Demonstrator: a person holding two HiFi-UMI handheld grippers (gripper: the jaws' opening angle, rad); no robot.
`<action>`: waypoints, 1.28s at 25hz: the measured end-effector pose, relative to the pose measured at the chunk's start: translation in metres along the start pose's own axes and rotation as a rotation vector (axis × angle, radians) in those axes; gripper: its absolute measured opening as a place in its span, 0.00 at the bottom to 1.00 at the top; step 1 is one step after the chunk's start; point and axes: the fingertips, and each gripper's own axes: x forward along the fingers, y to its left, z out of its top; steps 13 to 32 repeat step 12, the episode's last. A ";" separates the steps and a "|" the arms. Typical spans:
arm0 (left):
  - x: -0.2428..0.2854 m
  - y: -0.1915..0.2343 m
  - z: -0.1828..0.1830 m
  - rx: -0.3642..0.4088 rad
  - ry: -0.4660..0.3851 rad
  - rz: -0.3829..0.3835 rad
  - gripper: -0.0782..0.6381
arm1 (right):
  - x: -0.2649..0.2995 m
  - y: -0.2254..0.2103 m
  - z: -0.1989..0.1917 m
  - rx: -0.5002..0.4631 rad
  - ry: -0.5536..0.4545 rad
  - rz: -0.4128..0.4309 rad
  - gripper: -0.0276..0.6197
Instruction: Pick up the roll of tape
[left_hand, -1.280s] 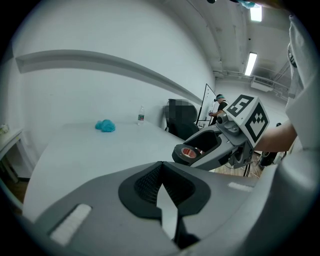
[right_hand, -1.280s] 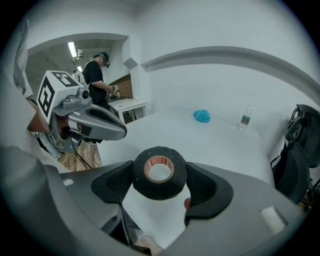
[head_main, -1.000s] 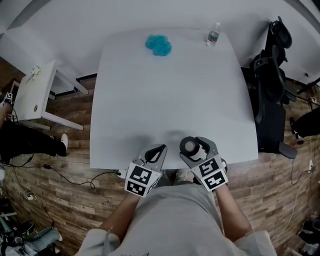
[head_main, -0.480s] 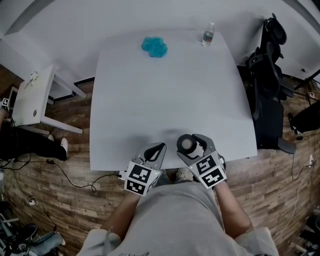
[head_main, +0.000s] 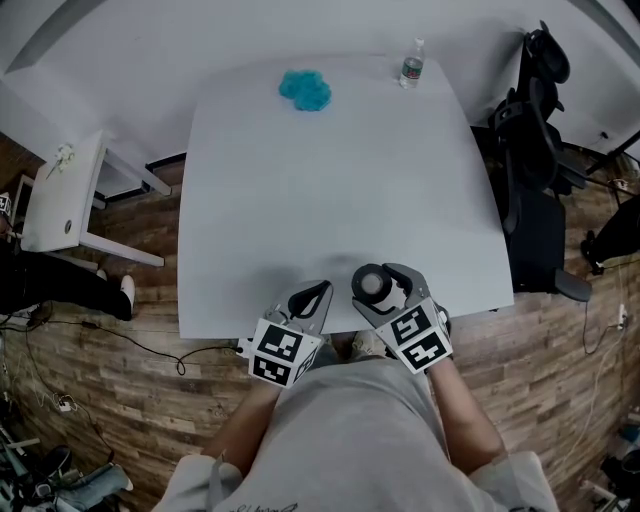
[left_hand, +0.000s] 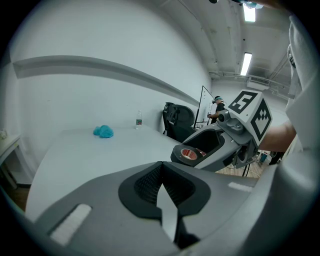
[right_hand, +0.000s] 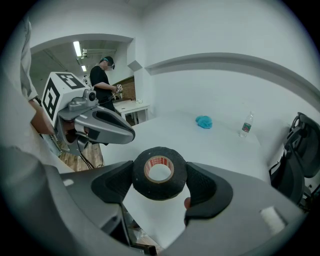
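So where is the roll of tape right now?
The roll of tape sits clamped between the jaws of the right gripper, at the near edge of the white table, just right of the left gripper in the head view.

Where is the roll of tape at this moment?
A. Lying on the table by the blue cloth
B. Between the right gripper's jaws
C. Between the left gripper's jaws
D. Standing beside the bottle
B: the roll of tape sits clamped between the jaws of the right gripper, while the left gripper is shut on nothing.
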 end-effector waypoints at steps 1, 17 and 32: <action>0.000 -0.001 0.000 0.000 0.000 0.000 0.14 | 0.000 0.000 0.000 0.000 0.000 0.001 0.57; -0.008 -0.007 -0.010 -0.009 0.019 -0.007 0.14 | 0.000 0.013 -0.004 0.000 0.007 0.015 0.57; -0.008 -0.007 -0.010 -0.009 0.019 -0.007 0.14 | 0.000 0.013 -0.004 0.000 0.007 0.015 0.57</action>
